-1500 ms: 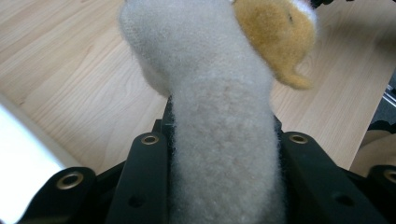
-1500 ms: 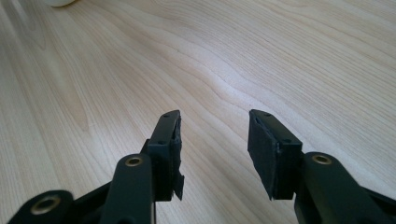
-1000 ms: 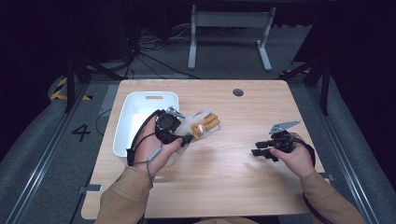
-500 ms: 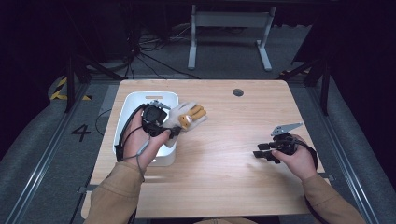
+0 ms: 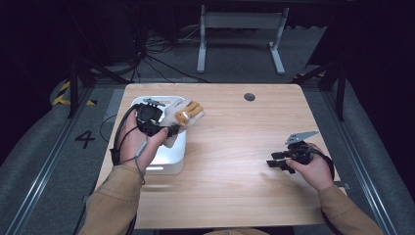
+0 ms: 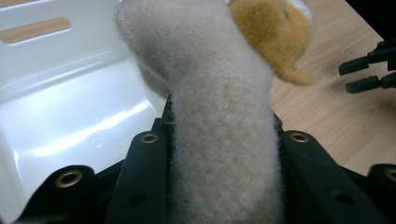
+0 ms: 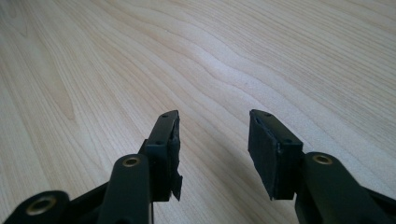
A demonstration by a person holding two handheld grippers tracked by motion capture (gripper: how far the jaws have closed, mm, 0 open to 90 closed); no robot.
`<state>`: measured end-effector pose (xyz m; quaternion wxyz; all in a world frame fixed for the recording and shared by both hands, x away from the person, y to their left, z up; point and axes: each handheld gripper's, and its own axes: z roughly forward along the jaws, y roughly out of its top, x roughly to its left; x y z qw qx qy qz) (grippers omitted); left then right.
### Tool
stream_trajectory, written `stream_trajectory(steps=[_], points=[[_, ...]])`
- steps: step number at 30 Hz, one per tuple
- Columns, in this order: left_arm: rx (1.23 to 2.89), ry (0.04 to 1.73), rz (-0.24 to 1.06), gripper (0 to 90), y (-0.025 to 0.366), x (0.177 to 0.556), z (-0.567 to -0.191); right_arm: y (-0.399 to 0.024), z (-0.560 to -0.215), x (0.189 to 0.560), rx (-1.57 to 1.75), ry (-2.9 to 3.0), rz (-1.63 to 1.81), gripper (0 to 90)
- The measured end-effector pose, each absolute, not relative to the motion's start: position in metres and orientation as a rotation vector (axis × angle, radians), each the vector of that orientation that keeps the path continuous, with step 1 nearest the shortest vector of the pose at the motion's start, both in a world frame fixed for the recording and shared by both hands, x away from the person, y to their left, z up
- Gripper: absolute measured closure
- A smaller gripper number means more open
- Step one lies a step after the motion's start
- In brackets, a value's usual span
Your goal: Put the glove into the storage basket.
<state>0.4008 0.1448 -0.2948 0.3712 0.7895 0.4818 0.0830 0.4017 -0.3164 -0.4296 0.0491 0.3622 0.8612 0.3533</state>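
Two tongs are working over the wooden counter (image 5: 235, 147). The left tongs (image 5: 172, 128) are clamping a beige plush toy (image 5: 182, 116) between their jaws, holding it in the air above the right edge of the white bin (image 5: 169, 164), its orange-tipped end pointing toward the counter's far side. The right tongs (image 5: 272, 163) are resting low near the counter's right side, jaws standing apart with nothing between them, well apart from the toy.
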Motion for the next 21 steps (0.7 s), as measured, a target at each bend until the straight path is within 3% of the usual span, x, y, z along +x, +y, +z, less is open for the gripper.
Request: stream_trajectory(steps=[11,21], points=[[1.959,1.374,0.284,66.4,0.173,0.406,-0.299,-0.316,-0.429,0.401,1.110,2.606,1.088,53.9],[1.882,1.480,0.236,66.0,0.186,0.416,-0.308,-0.317,-0.429,0.400,1.124,2.597,1.097,53.5]])
